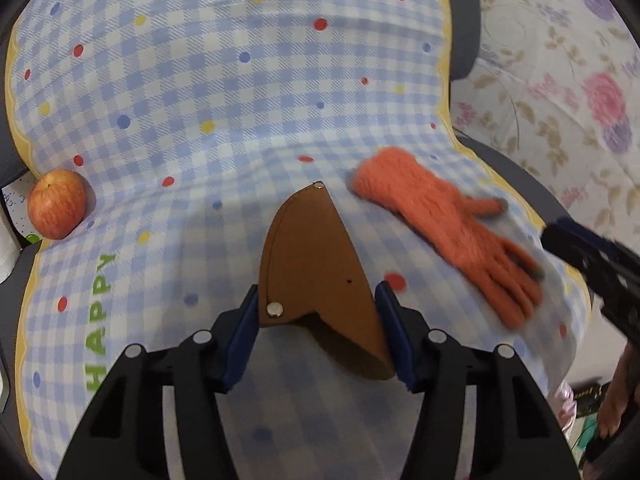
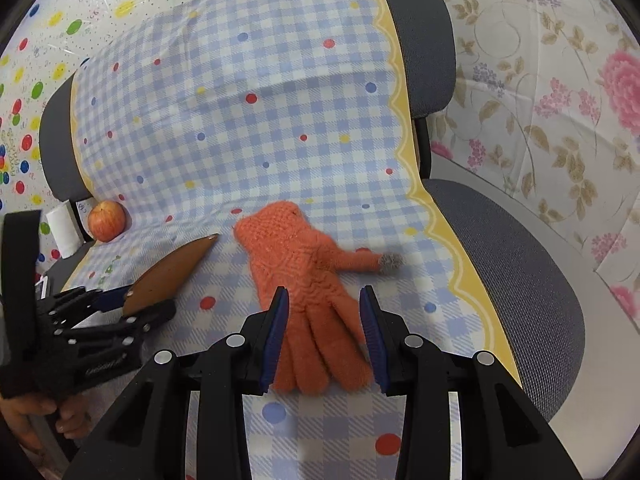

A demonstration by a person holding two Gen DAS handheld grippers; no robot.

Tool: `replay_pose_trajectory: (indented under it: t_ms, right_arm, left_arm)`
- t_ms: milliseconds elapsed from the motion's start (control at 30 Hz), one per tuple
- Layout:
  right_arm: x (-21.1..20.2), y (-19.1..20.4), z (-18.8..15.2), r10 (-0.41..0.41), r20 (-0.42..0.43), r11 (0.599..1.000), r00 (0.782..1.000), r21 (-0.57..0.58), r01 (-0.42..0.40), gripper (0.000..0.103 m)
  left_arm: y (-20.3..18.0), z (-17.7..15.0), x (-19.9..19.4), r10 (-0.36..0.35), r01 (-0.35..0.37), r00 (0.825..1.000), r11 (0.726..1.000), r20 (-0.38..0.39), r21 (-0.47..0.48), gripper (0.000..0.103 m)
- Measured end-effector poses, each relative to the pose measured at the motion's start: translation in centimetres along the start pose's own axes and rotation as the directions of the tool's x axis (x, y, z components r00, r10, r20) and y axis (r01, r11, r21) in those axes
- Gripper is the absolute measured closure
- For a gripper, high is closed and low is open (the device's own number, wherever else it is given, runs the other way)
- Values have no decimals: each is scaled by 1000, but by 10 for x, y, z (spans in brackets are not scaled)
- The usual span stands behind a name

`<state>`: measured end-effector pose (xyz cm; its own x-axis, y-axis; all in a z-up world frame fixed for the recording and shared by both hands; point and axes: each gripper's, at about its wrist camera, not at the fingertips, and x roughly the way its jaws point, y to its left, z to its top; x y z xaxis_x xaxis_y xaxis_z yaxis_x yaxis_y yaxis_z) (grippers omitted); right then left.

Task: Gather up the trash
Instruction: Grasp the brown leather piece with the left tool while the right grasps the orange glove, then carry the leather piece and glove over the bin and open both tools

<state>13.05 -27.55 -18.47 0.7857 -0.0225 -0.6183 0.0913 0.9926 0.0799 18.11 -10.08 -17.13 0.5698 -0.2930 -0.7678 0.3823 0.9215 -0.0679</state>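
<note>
Left gripper (image 1: 320, 320) is grasping a brown leather pouch (image 1: 316, 264): both blue fingers (image 1: 244, 336) are pressing on its sides, near the snap end, with its pointed tip sticking out ahead over the checked cloth (image 1: 200, 80). In the right wrist view the same pouch (image 2: 168, 272) is sitting clamped in the left gripper (image 2: 132, 304) at the left edge, its tip aimed toward the apple (image 2: 106, 221). Right gripper (image 2: 324, 332) is hanging over the orange knit glove (image 2: 304, 292) with fingers (image 2: 276, 336) released, straddling the glove's finger end; pads are looking clear of the wool, so nothing is being gripped there. Glove is lying flat on the cloth that is draping over the grey chair (image 2: 520, 272), cuff toward the backrest, thumb with grey tip pointing toward the yellow scalloped border. Apple (image 1: 58, 204) is resting at the cloth's left edge, in the crease between seat and backrest, well apart from the glove (image 1: 448, 220). A white roll (image 2: 63, 232) is standing just beyond the apple, off the chair. A bare hand (image 2: 36, 416) is showing under the left gripper's handle.
</note>
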Motion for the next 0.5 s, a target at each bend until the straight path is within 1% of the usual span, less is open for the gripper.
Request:
replay_pose_trajectory:
  t_ms: [67, 100, 133, 167, 267, 367, 400, 433, 467, 500]
  right_arm:
    - [4, 0, -3, 12, -22, 1000, 1000, -14, -12, 56]
    - [6, 1, -4, 10, -29, 1000, 1000, -23, -11, 54]
    - [9, 3, -4, 4, -36, 999, 999, -33, -5, 53]
    - [13, 4, -4, 2, -40, 999, 999, -41, -4, 53]
    - [31, 4, 3, 4, -53, 998, 999, -65, -7, 53]
    - [56, -6, 12, 5, -98, 999, 995, -35, -8, 53]
    - [63, -9, 14, 9, -114, 1000, 993, -23, -12, 54]
    - [69, -11, 15, 21, -133, 1000, 991, -12, -22, 55]
    - [76, -13, 14, 44, -160, 999, 986, 5, -44, 59]
    - [79, -14, 12, 58, -176, 998, 983, 13, -57, 63]
  left_arm:
    - [-3, -8, -5, 11, -11, 1000, 1000, -5, 10, 44]
    - [-3, -10, -6, 14, -14, 1000, 1000, -5, 11, 38]
    - [-4, -11, -7, 22, -22, 1000, 1000, -2, 11, 30]
    - [-4, -12, -8, 30, -30, 1000, 1000, 5, 6, 28]
    - [-1, -8, -8, 19, -19, 1000, 1000, 11, -25, 28]
    - [-1, -4, -4, 31, -30, 999, 999, 11, -44, 28]
    - [0, -3, 0, 40, -40, 999, 998, -4, -49, 28]
    - [1, -3, 5, 56, -57, 998, 997, -25, -50, 33]
    - [-1, -2, 5, 68, -69, 998, 997, -16, -40, 36]
    - [-1, -2, 6, 47, -48, 999, 998, -19, -40, 47]
